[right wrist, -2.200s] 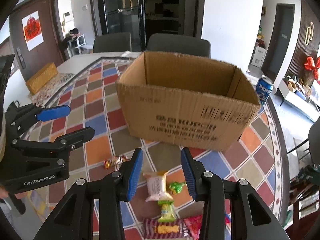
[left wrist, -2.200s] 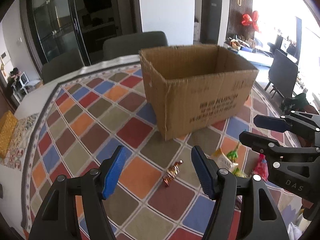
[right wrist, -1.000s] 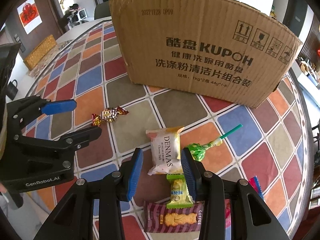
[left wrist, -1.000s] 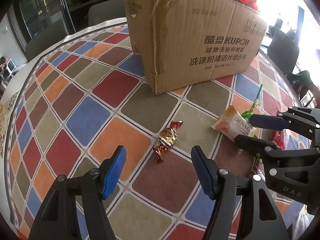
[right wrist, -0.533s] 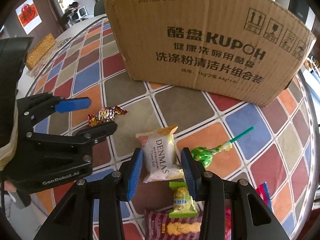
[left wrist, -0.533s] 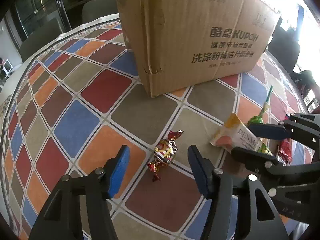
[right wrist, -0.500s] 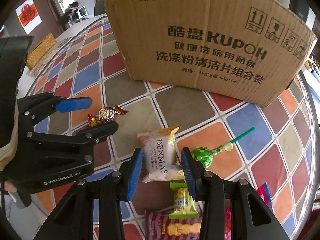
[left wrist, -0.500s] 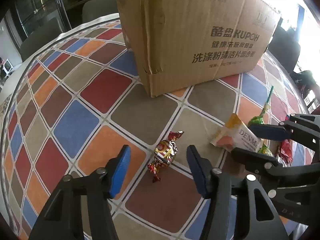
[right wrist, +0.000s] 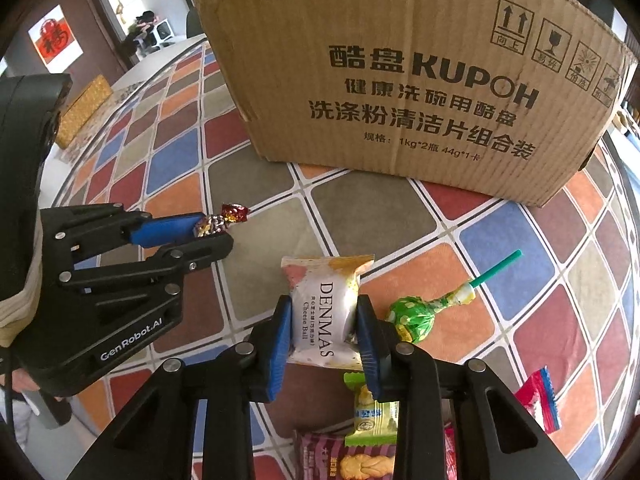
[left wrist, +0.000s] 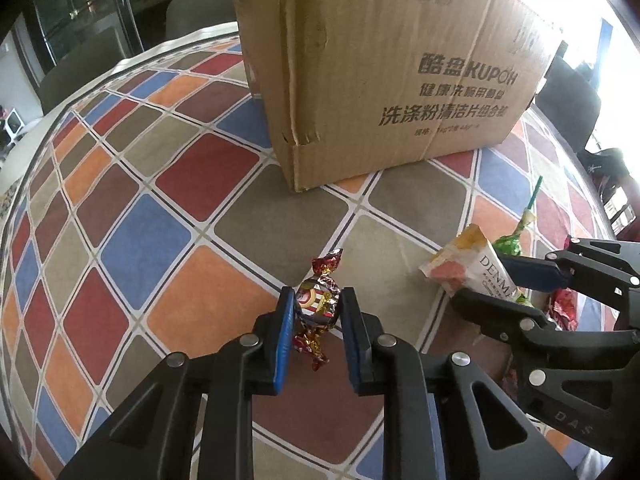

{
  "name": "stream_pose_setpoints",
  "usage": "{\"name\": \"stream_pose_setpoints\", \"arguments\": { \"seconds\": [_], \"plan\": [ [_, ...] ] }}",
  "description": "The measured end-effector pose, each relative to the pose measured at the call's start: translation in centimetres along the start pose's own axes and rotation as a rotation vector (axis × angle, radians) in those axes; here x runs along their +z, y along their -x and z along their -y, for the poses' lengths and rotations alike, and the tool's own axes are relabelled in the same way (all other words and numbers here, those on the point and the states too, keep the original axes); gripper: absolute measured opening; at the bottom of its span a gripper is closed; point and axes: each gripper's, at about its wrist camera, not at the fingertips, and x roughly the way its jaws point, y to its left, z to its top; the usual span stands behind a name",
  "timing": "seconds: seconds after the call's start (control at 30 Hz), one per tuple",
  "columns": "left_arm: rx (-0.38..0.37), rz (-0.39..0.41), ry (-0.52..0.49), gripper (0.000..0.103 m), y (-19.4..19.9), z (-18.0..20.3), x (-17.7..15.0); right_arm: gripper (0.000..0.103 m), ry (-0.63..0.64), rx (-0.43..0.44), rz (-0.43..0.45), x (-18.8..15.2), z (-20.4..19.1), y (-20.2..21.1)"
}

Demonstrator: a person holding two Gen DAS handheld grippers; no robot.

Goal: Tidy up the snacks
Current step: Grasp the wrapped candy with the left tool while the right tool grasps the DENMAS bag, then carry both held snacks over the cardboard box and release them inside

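Observation:
A foil-wrapped red and gold candy (left wrist: 318, 304) lies on the checked tablecloth, and my left gripper (left wrist: 318, 314) is shut on its middle; the twisted ends stick out front and back. The right wrist view shows that left gripper (right wrist: 212, 234) with the candy (right wrist: 224, 218) at its tips. My right gripper (right wrist: 324, 328) has its jaws closing on a white DENMAS cheese ball packet (right wrist: 322, 284), with both pads pressing its sides. The left wrist view shows the right gripper (left wrist: 500, 286) on the packet (left wrist: 464, 266). A tall brown cardboard box (right wrist: 400, 80) stands just behind.
A green-wrapped lollipop (right wrist: 412, 316) lies right of the packet. A yellow-green snack (right wrist: 370, 412), a maroon biscuit pack (right wrist: 348, 460) and a red wrapper (right wrist: 538, 400) lie near the table's front edge. The box (left wrist: 400, 80) blocks the way ahead. Chairs stand beyond the table.
My left jaws closed from wide open onto the candy. The right jaws narrowed onto the DENMAS packet. Both hands stayed nearly in place.

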Motion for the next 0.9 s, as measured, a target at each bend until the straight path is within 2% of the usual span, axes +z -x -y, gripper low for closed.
{"name": "stream_pose_setpoints", "arguments": {
  "seconds": [0.4,0.9],
  "plan": [
    [0.001,0.102,0.032,0.023,4.9,0.7,-0.2,0.032,-0.033,0.027,0.079,-0.1,0.6,3.0],
    [-0.012,0.268,0.011,0.023,11.4,2.6,0.9,0.032,-0.048,0.043,0.237,0.3,1.3,9.6]
  ]
}}
